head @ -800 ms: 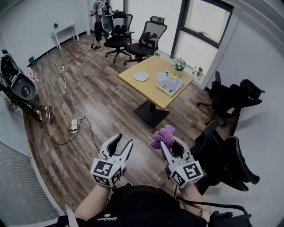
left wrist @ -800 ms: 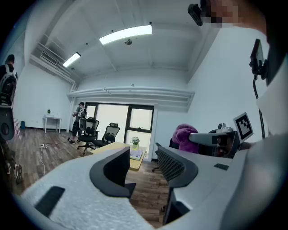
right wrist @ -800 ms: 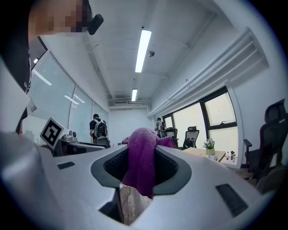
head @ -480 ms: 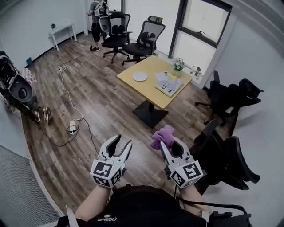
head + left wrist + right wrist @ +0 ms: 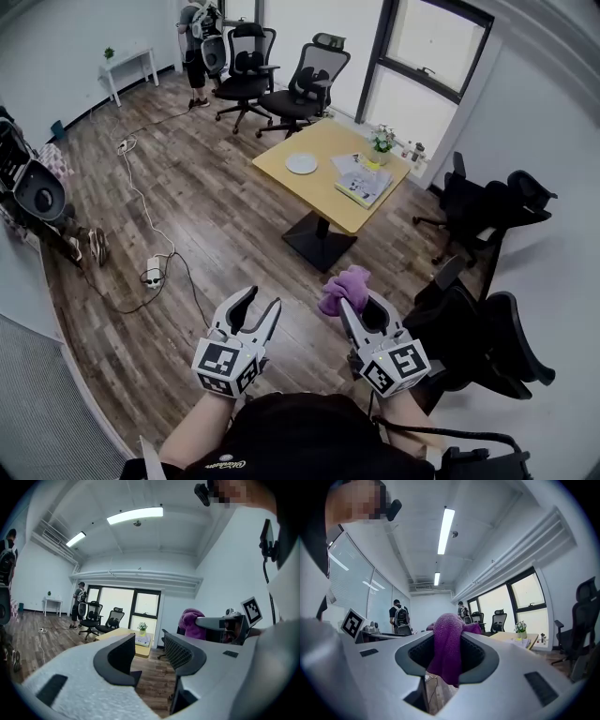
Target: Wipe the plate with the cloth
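A white plate [image 5: 301, 163] lies on the yellow table [image 5: 309, 186] several steps ahead across the room. My right gripper [image 5: 361, 302] is held over the floor, shut on a bunched purple cloth [image 5: 342, 286] that hangs down between its jaws [image 5: 447, 646]. My left gripper [image 5: 257, 305] is beside it on the left, open with nothing between its fingers [image 5: 149, 651]. In the left gripper view the purple cloth [image 5: 191, 623] shows to the right and the table [image 5: 123, 639] straight ahead. Both grippers are far short of the plate.
Papers and a book [image 5: 361, 183] and a small plant pot [image 5: 381, 142] share the table. Black office chairs [image 5: 305, 80] stand behind it and more [image 5: 487, 216] at the right. A cable and power strip [image 5: 152, 272] lie on the wood floor at left. A person [image 5: 195, 52] stands far back.
The view has shifted slightly; the table and plate sit a touch further right and lower in the frame. Both grippers hold the same pose, cloth still in the right one.
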The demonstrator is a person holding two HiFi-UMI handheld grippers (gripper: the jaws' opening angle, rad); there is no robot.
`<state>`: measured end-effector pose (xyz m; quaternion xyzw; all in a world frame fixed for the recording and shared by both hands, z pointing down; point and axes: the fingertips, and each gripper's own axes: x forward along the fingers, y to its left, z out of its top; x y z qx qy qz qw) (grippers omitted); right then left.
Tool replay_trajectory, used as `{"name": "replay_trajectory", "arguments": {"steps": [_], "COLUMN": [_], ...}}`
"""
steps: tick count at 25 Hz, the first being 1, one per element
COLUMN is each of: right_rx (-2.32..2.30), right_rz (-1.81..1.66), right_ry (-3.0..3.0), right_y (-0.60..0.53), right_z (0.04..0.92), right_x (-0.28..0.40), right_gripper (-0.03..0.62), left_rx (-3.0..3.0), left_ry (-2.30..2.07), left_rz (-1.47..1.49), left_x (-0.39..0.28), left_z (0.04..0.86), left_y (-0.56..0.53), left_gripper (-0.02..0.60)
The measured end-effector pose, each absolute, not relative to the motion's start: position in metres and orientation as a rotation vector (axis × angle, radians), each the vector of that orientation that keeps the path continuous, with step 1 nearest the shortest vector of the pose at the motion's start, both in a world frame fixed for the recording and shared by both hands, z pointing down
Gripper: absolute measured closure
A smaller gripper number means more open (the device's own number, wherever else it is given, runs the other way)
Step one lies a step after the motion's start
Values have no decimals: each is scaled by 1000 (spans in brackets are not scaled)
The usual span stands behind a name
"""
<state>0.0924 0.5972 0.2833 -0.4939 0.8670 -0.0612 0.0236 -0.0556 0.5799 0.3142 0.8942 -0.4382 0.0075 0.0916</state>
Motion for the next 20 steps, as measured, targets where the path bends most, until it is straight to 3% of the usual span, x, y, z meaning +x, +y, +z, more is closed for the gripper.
{"name": "replay_trajectory", "arguments": {"steps": [8,20], "right_rx": [-1566,-1520], "right_rz": [-192,-262], "right_ry": [2689,2683], "right_y": [588,523], "right_z": [292,306], "right_x": [66,77], "right_gripper": [459,457], "left_rx": [2652,2656], "left_ry": [-1273,-1260], "left_rz": [27,69], "left_x": [-84,-68], "left_z": [323,332], "left_y": [564,500], "left_gripper": [387,387]}}
